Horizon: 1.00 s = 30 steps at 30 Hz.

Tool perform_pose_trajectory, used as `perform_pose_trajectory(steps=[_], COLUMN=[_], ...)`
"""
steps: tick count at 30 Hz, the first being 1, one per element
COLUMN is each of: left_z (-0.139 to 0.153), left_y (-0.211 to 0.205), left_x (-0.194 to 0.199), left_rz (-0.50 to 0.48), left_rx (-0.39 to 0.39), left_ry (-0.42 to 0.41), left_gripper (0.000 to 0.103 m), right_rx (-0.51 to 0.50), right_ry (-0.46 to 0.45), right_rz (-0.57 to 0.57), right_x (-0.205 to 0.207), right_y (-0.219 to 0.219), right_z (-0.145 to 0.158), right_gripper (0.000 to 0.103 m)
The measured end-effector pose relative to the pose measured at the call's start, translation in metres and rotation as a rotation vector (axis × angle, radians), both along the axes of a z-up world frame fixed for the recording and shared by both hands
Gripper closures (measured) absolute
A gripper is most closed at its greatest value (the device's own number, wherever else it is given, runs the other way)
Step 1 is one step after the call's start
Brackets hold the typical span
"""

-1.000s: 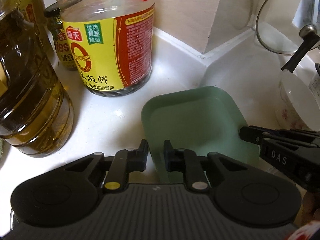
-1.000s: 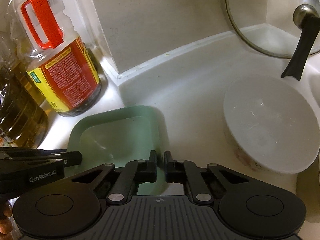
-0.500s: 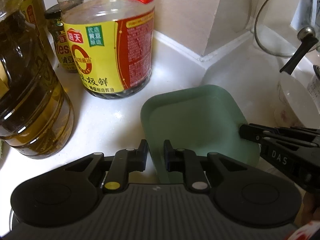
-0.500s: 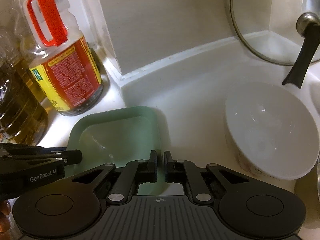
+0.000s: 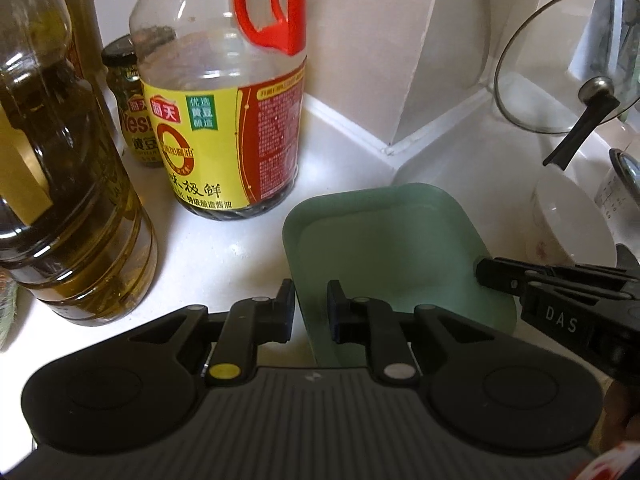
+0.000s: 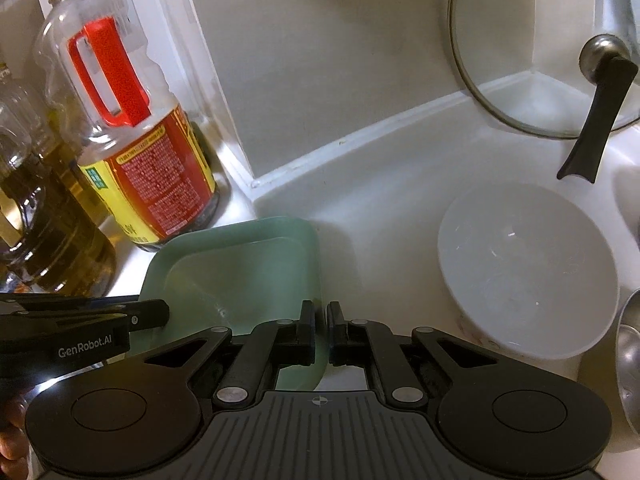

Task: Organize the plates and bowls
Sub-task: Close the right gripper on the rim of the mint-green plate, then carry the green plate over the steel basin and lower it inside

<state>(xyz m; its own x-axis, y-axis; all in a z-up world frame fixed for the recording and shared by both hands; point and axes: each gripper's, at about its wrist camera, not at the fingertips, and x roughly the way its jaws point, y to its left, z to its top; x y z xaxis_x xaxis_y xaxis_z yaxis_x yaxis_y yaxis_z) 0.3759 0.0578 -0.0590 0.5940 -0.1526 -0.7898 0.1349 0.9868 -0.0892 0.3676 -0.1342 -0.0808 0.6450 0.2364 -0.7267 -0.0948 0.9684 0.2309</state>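
Observation:
A pale green square plate is held over the white counter between both grippers; it also shows in the right wrist view. My left gripper is shut on the plate's left rim. My right gripper is shut on its right rim; its fingers show at the plate's right edge in the left wrist view. A white bowl stands on the counter to the right of the plate, also visible in the left wrist view.
A soy sauce bottle with a red handle, a large oil bottle and a small jar stand at the left. A glass pot lid leans on the wall at the right. A metal vessel's edge shows far right.
Both grippers have risen and pulled back a little with the green plate held between them; bottles and bowl look slightly farther off. Grips unchanged.

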Motion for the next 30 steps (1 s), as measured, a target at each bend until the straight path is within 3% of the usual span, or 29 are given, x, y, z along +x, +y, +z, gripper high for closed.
perform_pose_trajectory(steps=[17, 30], left_z=[0.033, 0.038], left_y=[0.007, 0.033], left_x=[-0.044, -0.101], left_rz=[0.116, 0.275], left_rx=[0.007, 0.023], left_ry=[-0.072, -0.097], left_gripper=[0.088, 0.088], right_rx=[0.035, 0.071], right_ry=[-0.066, -0.086], right_rz=[0.103, 0.254], right_x=[-0.028, -0.051], right_y=[0.010, 0.040], right_z=[0.036, 0.047], right_gripper=[0.097, 0.097])
